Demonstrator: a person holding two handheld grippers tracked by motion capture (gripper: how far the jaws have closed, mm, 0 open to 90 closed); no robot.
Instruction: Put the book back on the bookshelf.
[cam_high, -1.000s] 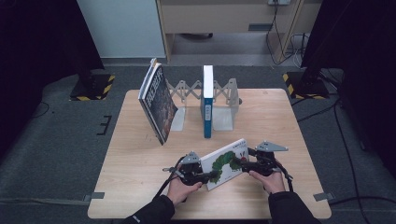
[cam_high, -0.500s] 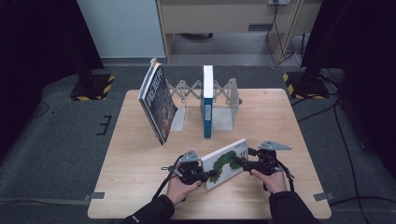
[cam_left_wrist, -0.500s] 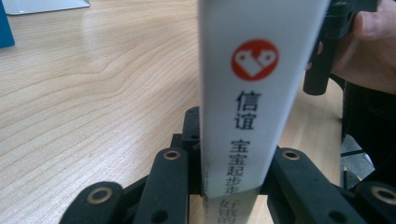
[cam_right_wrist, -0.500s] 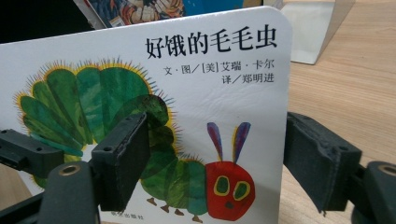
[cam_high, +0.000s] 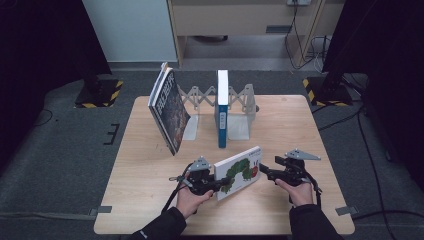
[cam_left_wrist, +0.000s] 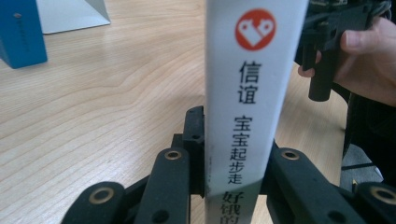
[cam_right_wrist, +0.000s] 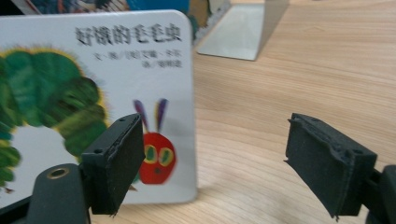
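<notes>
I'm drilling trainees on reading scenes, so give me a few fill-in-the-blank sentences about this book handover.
1. The left claw is shut on the spine of the ____ book.
2. The right claw stands ____, its pads off the cover.
3. In the metal rack, a ____ book stands upright.
4. The dark book ____ against the rack's left end.

Missing words: caterpillar; open; blue; leans

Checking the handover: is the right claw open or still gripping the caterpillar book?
Open. The right claw has just been opening; the caterpillar book stands left of the gap, unpressed.
</notes>
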